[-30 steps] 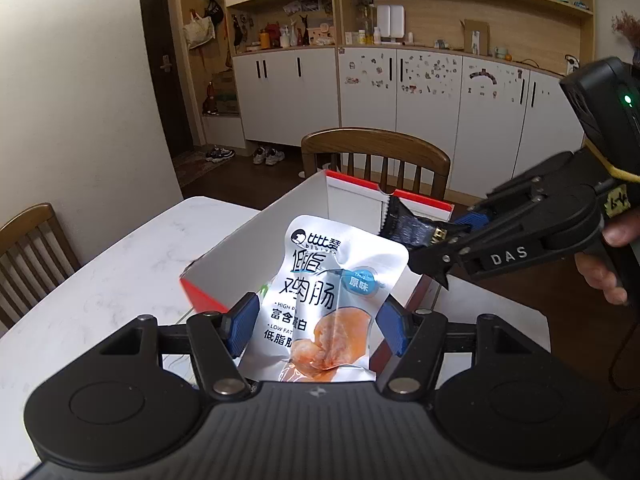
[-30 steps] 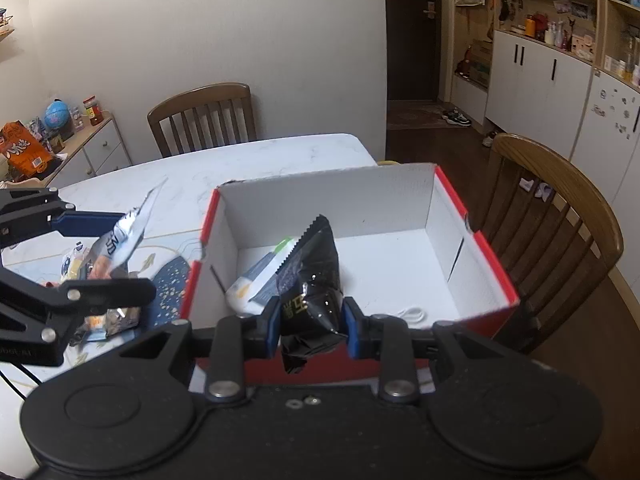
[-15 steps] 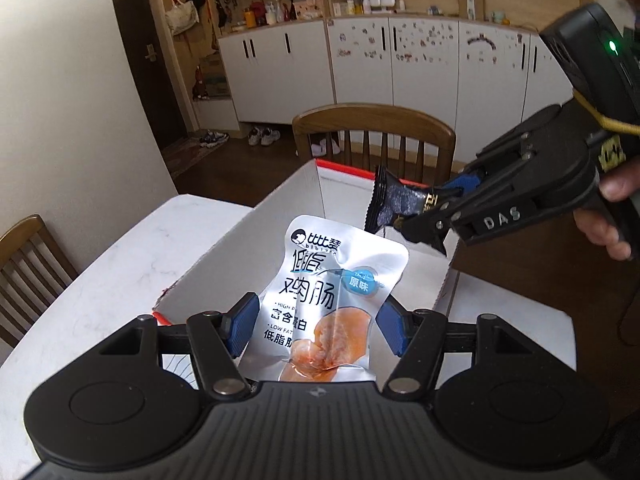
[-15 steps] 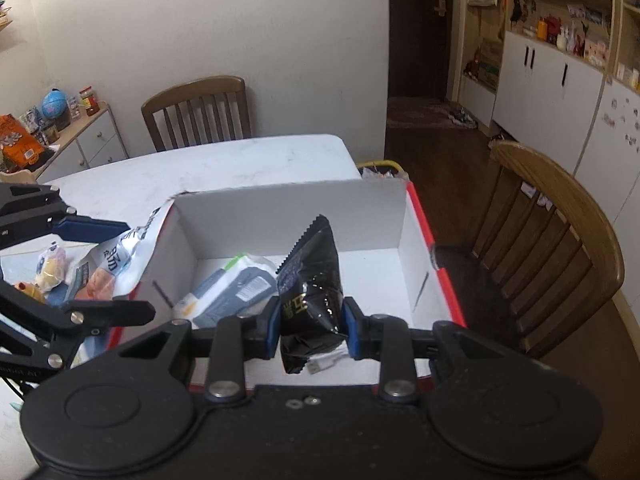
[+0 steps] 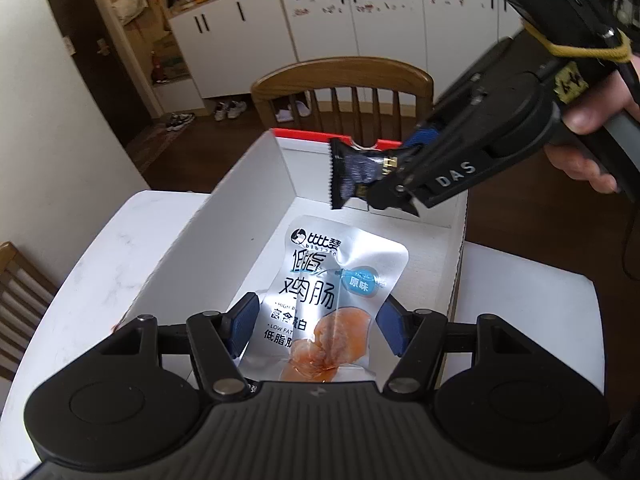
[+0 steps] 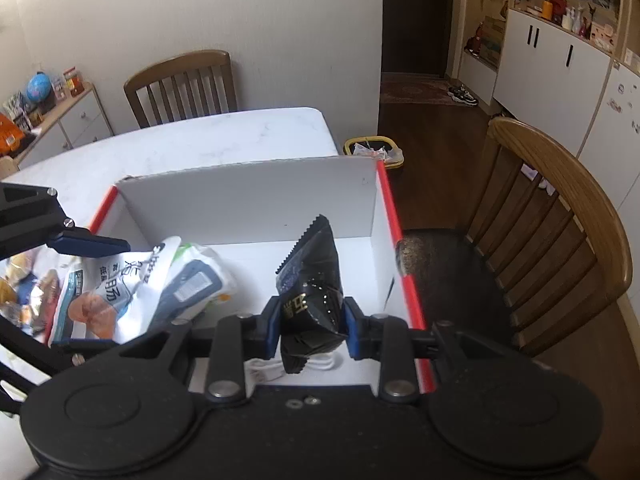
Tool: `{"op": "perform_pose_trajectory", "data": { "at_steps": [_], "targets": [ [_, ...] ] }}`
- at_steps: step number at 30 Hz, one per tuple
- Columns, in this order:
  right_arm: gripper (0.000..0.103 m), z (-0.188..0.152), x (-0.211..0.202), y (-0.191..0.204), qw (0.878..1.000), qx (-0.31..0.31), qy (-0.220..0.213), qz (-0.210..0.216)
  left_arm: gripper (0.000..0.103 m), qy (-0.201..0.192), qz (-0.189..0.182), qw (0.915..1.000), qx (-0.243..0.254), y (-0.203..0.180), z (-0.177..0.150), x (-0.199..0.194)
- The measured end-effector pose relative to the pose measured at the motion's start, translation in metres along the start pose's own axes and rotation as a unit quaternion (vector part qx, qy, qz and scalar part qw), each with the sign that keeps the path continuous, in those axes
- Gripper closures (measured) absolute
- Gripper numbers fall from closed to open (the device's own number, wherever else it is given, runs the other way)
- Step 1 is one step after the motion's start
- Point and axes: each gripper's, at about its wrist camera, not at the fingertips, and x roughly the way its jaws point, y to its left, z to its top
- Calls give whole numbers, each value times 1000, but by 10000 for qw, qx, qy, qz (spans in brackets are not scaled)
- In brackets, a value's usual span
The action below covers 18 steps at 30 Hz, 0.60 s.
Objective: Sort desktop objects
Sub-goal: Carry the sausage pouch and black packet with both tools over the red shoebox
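A silver sausage packet [image 5: 332, 300] with an orange picture sits between the blue pads of my left gripper [image 5: 316, 330], which is shut on it. It hangs over the inside of the white cardboard box [image 5: 240, 220] with red edges. My right gripper [image 6: 310, 324] is shut on a small black packet [image 6: 316, 280] with a jagged top edge, also above the box [image 6: 248, 200]. In the left wrist view the right gripper [image 5: 384, 184] and its black packet [image 5: 352, 172] hang over the box's far end. The right wrist view shows the left gripper [image 6: 120, 294] with the silver packet [image 6: 116, 284] at the box's left side.
A white and blue packet [image 6: 200, 280] and a white cable [image 6: 316, 364] lie in the box. The box stands on a white marble table [image 6: 200, 144]. Wooden chairs [image 6: 560, 220] stand around it, and a yellow bin [image 6: 374, 152] sits on the floor beyond. Loose snacks [image 6: 16, 292] lie at the left.
Both grippers have moved forward and down with their packets. The packets now hang over the box's inside instead of at its near edge.
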Motion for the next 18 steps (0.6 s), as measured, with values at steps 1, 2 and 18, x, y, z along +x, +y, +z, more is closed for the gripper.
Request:
{"op": "perform_pose_trajectory", "data": {
  "at_steps": [1, 2, 18],
  "targets": [
    [73, 1, 3, -2, 10000, 5, 21, 0, 40, 31, -25, 10000, 25, 0, 2, 4],
    [73, 2, 7, -4, 10000, 19, 51, 7, 40, 66, -51, 10000, 38, -1, 4, 7],
    [73, 22, 60, -2, 9980, -376, 505, -45, 40, 606, -489, 9969, 123, 0, 17, 46]
  ]
}}
